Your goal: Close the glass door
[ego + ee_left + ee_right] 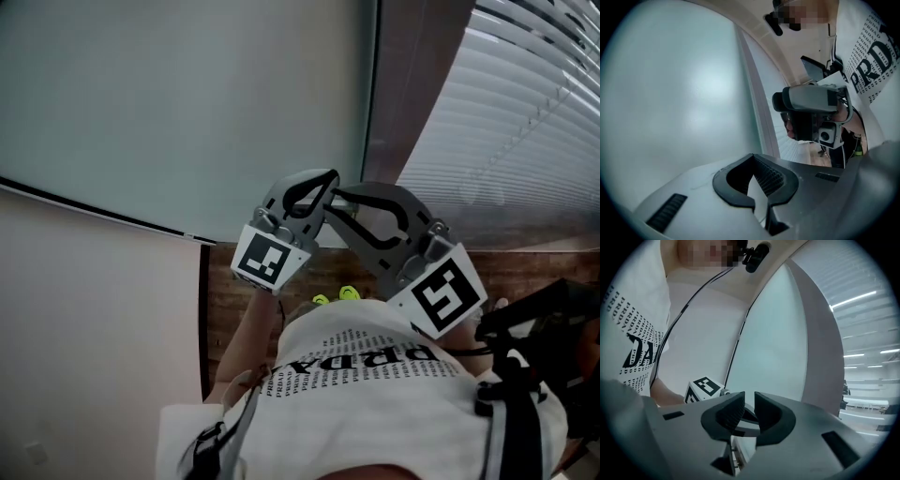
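The frosted glass door (187,103) fills the upper left of the head view, and its dark edge runs down beside a brown frame post (412,84). My left gripper (330,176) and right gripper (334,199) hover side by side just below that edge, tips almost touching each other. In the left gripper view the left gripper (752,159) has its jaws meeting, empty, facing the glass door (670,93). In the right gripper view the right gripper (749,401) shows only a narrow slit between its jaws, holding nothing. No handle is visible.
White slatted blinds (525,131) cover the right side. A pale wall panel (94,328) lies at lower left and a strip of wood floor (225,300) beneath the grippers. The person's printed white shirt (375,375) fills the bottom.
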